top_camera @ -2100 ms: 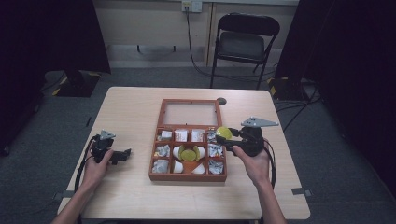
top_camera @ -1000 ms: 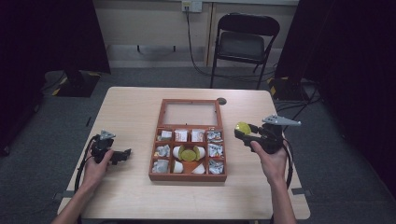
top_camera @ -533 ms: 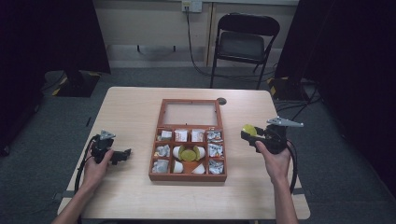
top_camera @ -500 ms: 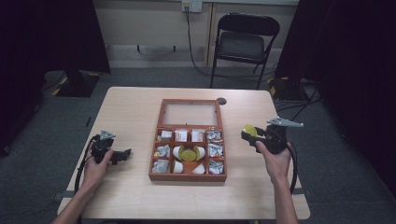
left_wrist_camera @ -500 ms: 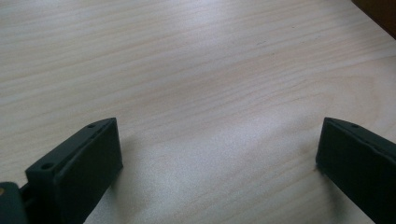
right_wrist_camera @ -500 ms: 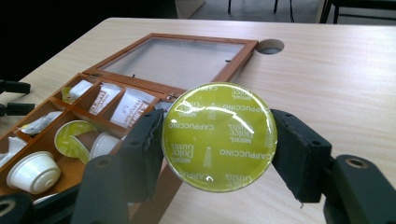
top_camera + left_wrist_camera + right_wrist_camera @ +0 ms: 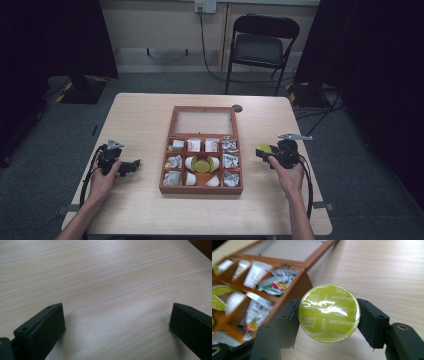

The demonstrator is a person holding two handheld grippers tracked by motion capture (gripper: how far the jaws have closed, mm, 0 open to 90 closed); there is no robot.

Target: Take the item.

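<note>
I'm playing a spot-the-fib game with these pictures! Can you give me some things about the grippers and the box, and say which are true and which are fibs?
1. The right gripper holds a yellow-green capsule. True.
2. The capsule's lid says "cappuccino". True.
3. The left gripper is squeezing a packet. False: its jaws stand wide apart over the bare table.
4. The held capsule is above the wooden box. False: it is beside the box, over the table.
5. The box is empty. False: it holds packets and capsules.

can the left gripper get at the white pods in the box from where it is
Probably yes: the left gripper rests open on bare table beside the wooden box, whose white pods lie uncovered.
</note>
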